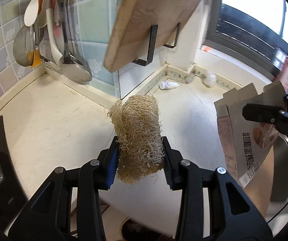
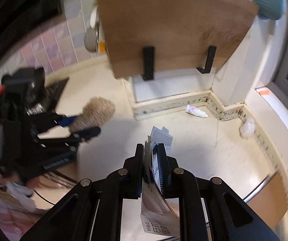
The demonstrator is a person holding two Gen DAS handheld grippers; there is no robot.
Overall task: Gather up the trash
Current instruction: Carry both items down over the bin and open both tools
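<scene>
Left tool (image 1: 140, 156) pinching loofah scrubber (image 1: 138, 132), held above desk (image 1: 53, 120). Right tool (image 2: 151, 166) clamped on flattened coffee box (image 2: 158, 180), also airborne. Small white bottle (image 1: 168, 84) lying near back wall corner.

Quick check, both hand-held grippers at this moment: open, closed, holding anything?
Left hand-held gripper: closed on the loofah scrubber, lifted above the counter.
Right hand-held gripper: closed on the flattened coffee box.
</scene>
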